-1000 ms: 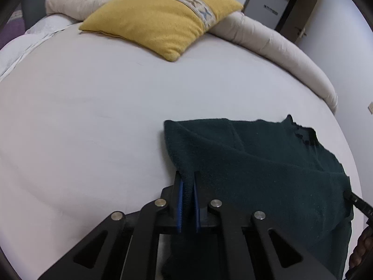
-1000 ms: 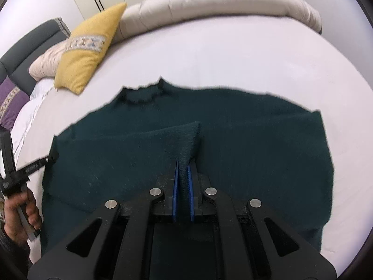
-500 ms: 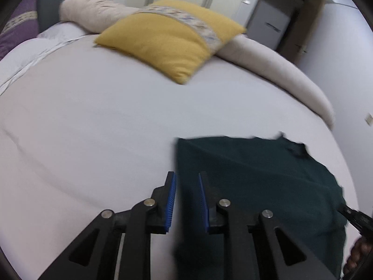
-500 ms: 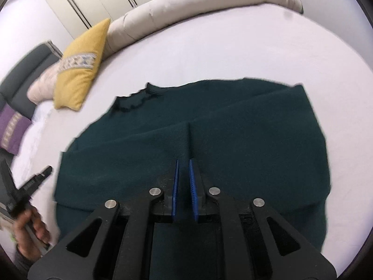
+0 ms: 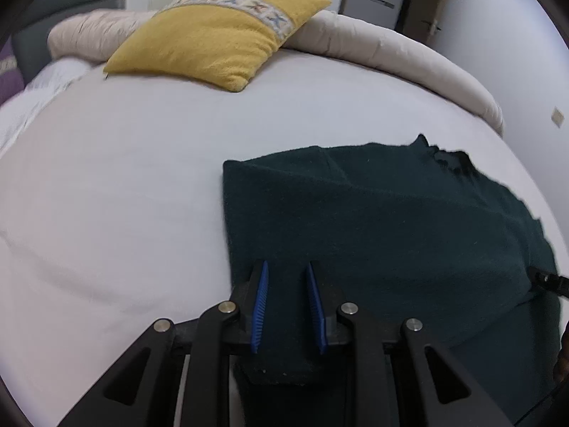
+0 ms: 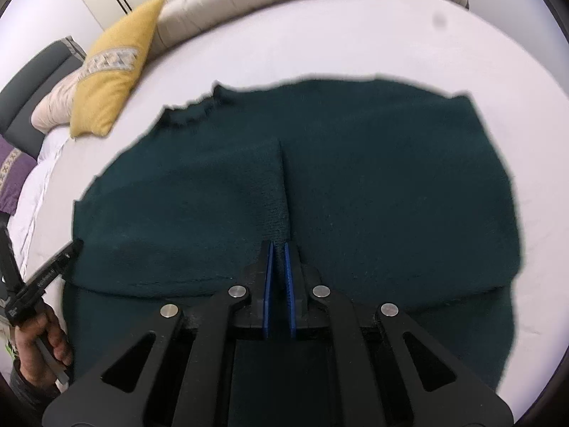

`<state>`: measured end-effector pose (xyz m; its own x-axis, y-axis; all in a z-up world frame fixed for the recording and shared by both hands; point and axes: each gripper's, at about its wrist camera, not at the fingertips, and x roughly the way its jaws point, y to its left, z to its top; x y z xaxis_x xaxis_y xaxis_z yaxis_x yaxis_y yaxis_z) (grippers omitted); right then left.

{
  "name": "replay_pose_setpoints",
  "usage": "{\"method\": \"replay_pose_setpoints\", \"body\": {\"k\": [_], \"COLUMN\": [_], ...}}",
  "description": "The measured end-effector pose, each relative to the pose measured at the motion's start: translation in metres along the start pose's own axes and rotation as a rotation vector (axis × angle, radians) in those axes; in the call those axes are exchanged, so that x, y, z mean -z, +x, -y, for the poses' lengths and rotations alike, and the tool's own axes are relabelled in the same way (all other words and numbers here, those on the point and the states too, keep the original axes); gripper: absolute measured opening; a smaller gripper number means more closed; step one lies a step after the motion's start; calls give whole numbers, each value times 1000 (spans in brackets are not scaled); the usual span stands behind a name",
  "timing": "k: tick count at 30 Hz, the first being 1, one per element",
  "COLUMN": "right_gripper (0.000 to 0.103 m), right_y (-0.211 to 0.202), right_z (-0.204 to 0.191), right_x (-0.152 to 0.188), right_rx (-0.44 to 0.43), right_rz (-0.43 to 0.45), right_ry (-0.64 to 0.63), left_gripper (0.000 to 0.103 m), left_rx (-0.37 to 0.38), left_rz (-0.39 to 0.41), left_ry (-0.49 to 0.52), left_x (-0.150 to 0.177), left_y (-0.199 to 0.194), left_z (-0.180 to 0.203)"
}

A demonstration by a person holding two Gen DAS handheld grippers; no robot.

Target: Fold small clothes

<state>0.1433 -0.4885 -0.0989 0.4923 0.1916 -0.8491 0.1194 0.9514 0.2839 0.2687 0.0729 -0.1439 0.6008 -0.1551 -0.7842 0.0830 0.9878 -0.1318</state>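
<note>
A dark green knit sweater (image 6: 355,185) lies flat on the white bed, with a sleeve folded across its body. In the left wrist view the sweater (image 5: 391,213) fills the right half. My left gripper (image 5: 286,270) is open, its blue pads apart just above the sweater's near left edge, holding nothing. My right gripper (image 6: 278,247) has its blue pads close together with a narrow gap, at the near end of the folded sleeve's edge (image 6: 282,185); I cannot tell whether cloth sits between them. The left gripper also shows in the right wrist view (image 6: 53,267).
A yellow cushion (image 5: 220,32) and a long beige bolster (image 5: 409,57) lie at the far side of the bed (image 5: 106,178). A grey headboard (image 6: 32,85) and a purple pillow (image 6: 10,174) are at the left. Wardrobe doors stand behind.
My left gripper has opened and let go of the sweater's folded edge, which now lies flat. My right gripper's pads have parted slightly, and the sleeve fold it held has dropped flat.
</note>
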Motion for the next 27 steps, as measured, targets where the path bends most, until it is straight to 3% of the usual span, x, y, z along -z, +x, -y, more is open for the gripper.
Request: {"method": "replay_pose_setpoints", "body": {"k": [4,6,8,10,12,15,18,21,24,27], "right_gripper": [7,12,16,30,59,60,60,60,59,58], "right_y": [-6,-32,-63,-98,-133,-178,-207,-218,-224,-231], "right_z": [12,19,26,32,38,48,61,75,100,130], "right_x": [0,7,19,35,59,103,154,198,233,257], "right_rx": [-57,-30,-29,-33,-45,-89,-144,-126,-130,-149], "right_rz": [4,26,82,137,177,201,151,93,57,46], "right_ry": [70,102,99,89,80,50,14,-5,72,176], "left_gripper": [26,27,40,56,66,73,73,73,73,73], "left_rx": [14,47,82,111,140,197,268,312,318,328], "left_rz": [-34,-35,-12,17,16,-11,-103,-196,-237,-233], "left_ry": [-12,-59,-93,-104,-83,-107,-166,-207,-210,-213], "left_x": [-8,-7,1,19,39,81,129,174,207,217], "left_y": [-5,-24,-52,-88,-114,-151,-169,-176,-184,-188], "left_z": [-3,-9,-17,-23,-24,-36,-51,-58,-58,-59]}}
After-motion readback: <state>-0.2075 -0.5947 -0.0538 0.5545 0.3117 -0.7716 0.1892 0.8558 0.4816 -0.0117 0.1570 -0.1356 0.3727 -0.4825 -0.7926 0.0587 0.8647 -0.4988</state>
